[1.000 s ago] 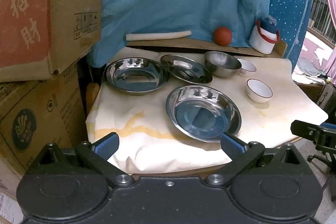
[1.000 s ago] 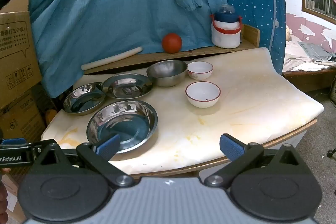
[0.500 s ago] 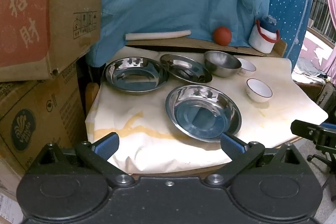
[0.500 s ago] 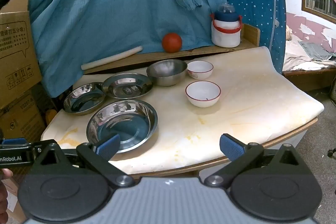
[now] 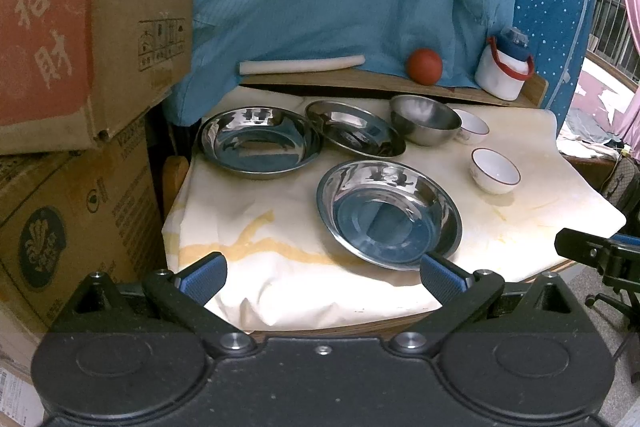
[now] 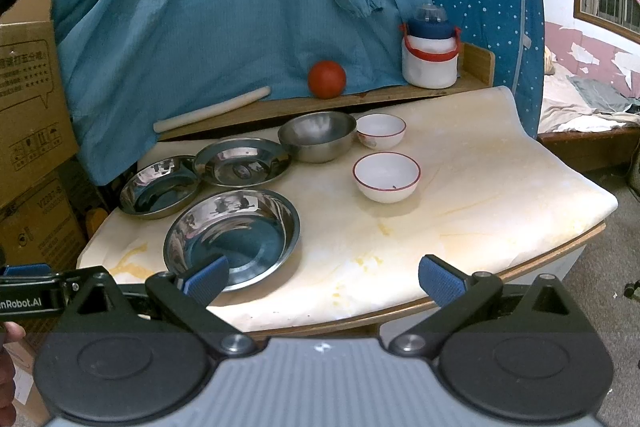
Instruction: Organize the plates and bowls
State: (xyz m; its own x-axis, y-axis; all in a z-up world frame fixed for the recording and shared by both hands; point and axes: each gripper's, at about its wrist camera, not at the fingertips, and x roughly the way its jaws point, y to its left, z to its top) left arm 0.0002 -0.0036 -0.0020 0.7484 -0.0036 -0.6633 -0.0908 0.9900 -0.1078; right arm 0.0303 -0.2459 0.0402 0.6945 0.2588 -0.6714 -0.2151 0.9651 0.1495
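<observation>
Three steel plates lie on the cream-covered table (image 6: 480, 195): a near plate (image 5: 388, 213) (image 6: 232, 233), a far-left plate (image 5: 258, 141) (image 6: 160, 185) and a middle plate (image 5: 354, 133) (image 6: 242, 161). A steel bowl (image 5: 424, 119) (image 6: 318, 135) and two white red-rimmed bowls (image 6: 386, 177) (image 6: 380, 131) stand to their right. My left gripper (image 5: 322, 275) is open in front of the table's near edge, holding nothing. My right gripper (image 6: 322, 279) is open too, short of the front edge, and empty.
Stacked cardboard boxes (image 5: 80, 67) crowd the table's left side. A wooden shelf at the back carries a white rolling pin (image 6: 212, 109), a red ball (image 6: 326, 79) and a white lidded jar (image 6: 430, 55). Blue cloth (image 6: 240, 7) hangs behind. The left gripper's body (image 6: 32, 301) shows at the left.
</observation>
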